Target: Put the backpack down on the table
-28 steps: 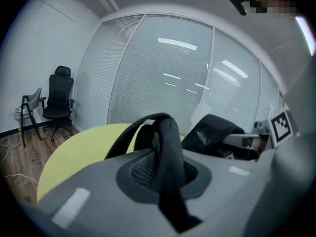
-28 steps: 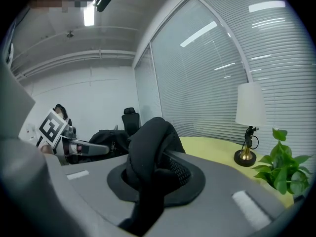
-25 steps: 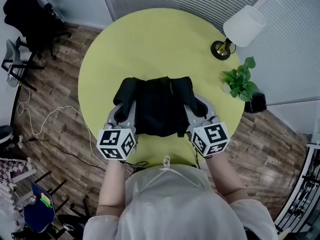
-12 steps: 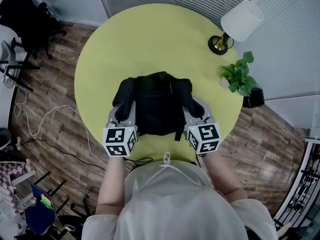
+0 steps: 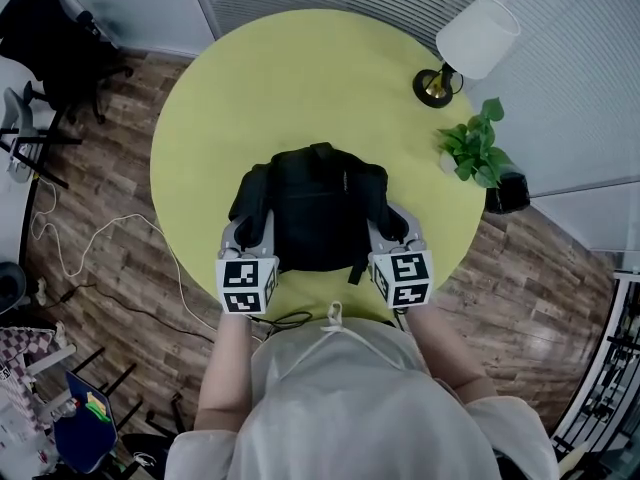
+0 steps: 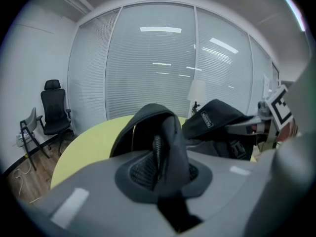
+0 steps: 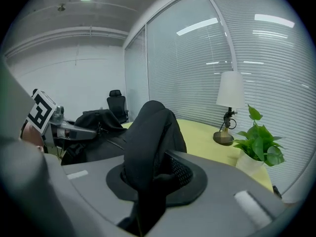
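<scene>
Black backpack is mid-frame on the near part of the round yellow table and looks about down. Left gripper is narrow, clamped on the left shoulder strap; right gripper is narrow on the right shoulder strap, and its jaws have just been opening slightly. Best to lower both sides evenly until the bag's weight rests, then release both straps together so it doesn't tip toward the lower edge.
</scene>
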Motion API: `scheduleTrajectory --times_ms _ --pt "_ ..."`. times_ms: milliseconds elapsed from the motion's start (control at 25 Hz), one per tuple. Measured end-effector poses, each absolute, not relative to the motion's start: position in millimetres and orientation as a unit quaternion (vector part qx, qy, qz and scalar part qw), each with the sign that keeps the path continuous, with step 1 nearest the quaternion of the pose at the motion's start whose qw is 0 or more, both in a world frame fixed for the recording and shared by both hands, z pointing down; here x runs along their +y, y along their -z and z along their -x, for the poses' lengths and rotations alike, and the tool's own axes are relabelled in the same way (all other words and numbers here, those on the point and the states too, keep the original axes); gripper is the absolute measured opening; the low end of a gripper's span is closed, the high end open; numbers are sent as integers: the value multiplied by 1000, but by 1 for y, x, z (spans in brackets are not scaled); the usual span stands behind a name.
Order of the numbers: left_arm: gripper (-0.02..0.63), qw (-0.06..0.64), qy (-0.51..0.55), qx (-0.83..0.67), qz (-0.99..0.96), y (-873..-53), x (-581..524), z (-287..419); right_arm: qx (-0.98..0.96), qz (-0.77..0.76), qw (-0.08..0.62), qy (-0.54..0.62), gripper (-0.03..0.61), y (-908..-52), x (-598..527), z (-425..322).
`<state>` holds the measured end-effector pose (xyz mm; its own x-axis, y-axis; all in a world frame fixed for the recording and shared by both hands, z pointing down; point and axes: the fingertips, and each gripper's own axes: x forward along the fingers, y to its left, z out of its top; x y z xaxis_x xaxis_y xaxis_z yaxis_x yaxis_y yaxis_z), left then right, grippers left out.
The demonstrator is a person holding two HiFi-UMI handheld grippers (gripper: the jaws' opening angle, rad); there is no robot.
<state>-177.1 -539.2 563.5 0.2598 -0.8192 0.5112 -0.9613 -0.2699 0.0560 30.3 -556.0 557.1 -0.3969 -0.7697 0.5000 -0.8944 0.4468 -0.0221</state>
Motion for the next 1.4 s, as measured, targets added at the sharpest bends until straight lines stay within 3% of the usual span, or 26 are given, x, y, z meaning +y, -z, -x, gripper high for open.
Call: scheduleTrajectory --times_ms 120,200,280,440,800,880,960,1080,1320,1400 --pt "71 186 -191 -577 -772 -562 -538 176 -823 -502 224 -145 106 -560 -554 -29" --pt "120 192 -187 -574 -774 -562 -534 175 -823 -499 229 -148 220 -561 -551 -27" --pt "185 199 -188 -568 -776 -564 -526 173 -821 -504 225 -145 283 -558 -548 -27" --pt "279 207 -180 -571 -774 -566 -505 175 -812 -523 220 -136 326 -550 -535 -31" --pt "278 173 -156 -591 -772 -545 -466 188 -793 -563 210 -98 337 -531 -492 -36" --pt "267 168 -150 -589 -776 -538 -457 189 -792 -568 203 -96 336 -527 -479 -32" --pt "186 169 -148 -579 -784 -532 -446 186 -794 -566 200 -100 326 -525 -465 -26" --pt "142 165 -133 -572 -792 -522 -431 183 -794 -567 192 -104 306 -522 -445 -18" --pt "59 86 -106 -581 -802 -485 -406 180 -794 -578 159 -103 154 -507 -414 -2" --pt "33 78 -92 -572 -811 -474 -400 175 -791 -585 147 -103 63 -502 -407 1"
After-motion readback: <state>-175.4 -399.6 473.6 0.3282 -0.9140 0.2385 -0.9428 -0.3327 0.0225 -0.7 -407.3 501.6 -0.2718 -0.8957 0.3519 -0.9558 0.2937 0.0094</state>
